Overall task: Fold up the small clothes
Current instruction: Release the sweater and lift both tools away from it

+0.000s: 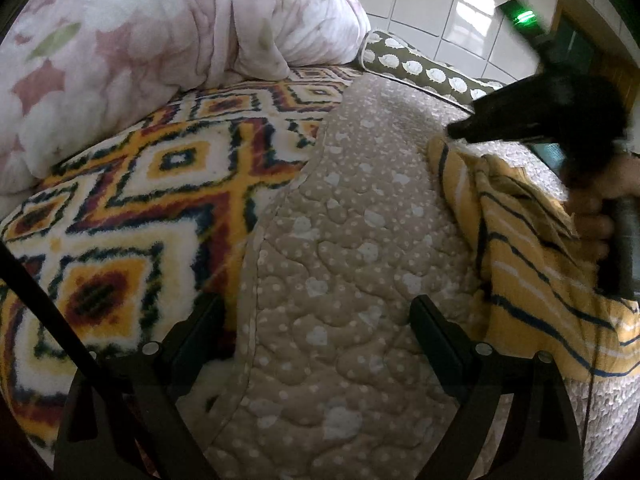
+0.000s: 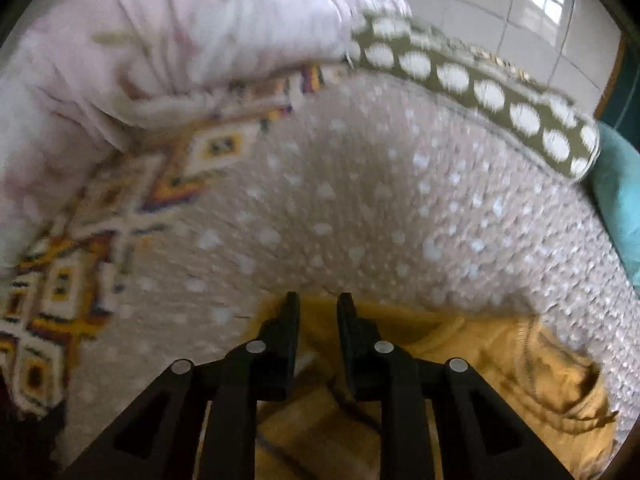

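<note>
The left gripper (image 1: 320, 316) hangs over the beige quilted bedspread (image 1: 340, 220) with its fingers spread wide and nothing between them. Bare quilt lies under and ahead of it.

The small yellow striped garment (image 1: 532, 248) lies crumpled on the bedspread, off to the right in the left wrist view, near the bed's right side. The right gripper (image 2: 318, 304) sits over the same cloth, which shows as yellow fabric (image 2: 500, 364) bunched beneath and behind its fingers. Those fingers stand a narrow gap apart; the right wrist view is smeared, and whether cloth is pinched between them cannot be told. A hand (image 1: 596, 208) grips the right tool's handle above the garment.

Edges: the bedspread's left hem runs down onto a patterned fleece blanket (image 1: 132, 200). A rolled pink floral comforter (image 1: 160, 40) closes off the far left. An olive bolster with white spots (image 2: 472, 84) lines the far edge, with white tiled wall (image 1: 432, 8) behind it. A teal cloth (image 2: 620, 200) lies beyond the right rim.

Open room: the quilt's centre, between garment and blanket, is flat.
</note>
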Tool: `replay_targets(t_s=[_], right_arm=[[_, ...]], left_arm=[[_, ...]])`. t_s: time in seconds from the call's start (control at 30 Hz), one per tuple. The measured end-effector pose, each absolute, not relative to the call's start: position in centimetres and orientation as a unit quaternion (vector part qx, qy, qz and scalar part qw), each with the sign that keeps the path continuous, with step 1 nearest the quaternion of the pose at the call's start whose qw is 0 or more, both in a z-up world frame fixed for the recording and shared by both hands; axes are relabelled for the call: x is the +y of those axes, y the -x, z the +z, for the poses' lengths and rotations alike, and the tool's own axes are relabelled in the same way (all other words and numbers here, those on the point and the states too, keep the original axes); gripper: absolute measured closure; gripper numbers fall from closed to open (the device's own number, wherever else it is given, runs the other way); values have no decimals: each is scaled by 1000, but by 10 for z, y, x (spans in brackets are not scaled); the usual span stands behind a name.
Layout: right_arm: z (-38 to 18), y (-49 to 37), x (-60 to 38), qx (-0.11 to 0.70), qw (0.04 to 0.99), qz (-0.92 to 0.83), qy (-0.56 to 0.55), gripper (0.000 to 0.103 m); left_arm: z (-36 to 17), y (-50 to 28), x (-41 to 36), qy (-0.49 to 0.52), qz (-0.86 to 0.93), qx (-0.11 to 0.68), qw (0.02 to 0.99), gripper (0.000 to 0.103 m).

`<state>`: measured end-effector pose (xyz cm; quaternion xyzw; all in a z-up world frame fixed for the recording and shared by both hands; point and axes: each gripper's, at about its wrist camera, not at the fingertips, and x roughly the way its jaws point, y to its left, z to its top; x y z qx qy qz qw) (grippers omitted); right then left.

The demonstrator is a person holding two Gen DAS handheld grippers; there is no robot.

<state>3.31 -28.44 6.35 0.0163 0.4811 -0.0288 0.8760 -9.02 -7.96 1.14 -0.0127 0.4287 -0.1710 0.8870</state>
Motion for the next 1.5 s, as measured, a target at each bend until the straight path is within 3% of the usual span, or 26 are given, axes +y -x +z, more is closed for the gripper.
replay_targets(t_s=[0.13,0.3,0.5,0.67,0.77,0.93,1.0,1.1,1.27,1.5], right_arm=[[98,29,-298,469,882,-16,-45,73],[97,142,-327,475,877,-38,-56,62],[53,270,-411,485,854,-132,-133,63],[53,364,-468,434,843,-208,-240,63],[66,405,-472,404,845,-247,-248,61],[77,434,-453,372,855,-259,-252,58],[82,439,-442,363,862,-258,-243,56],[91,437,-420,355,871,-256,-224,54],[102,431,-387,352,881,-246,-199,48],[97,427,-358,367,881,-260,-145,39]], left_arm=[[12,90,-78,15,-173,429,886,10],[12,90,-79,12,-172,430,886,10],[12,92,-87,-15,-160,435,886,9],[19,98,-90,-40,-140,444,884,9],[40,121,-93,-59,-125,416,899,9],[106,189,-108,-79,-101,298,946,9],[135,221,-116,-91,-100,235,963,0],[171,263,-128,-92,-115,174,974,0],[195,299,-144,-51,-220,197,954,0],[170,332,-181,-77,-260,251,929,0]])
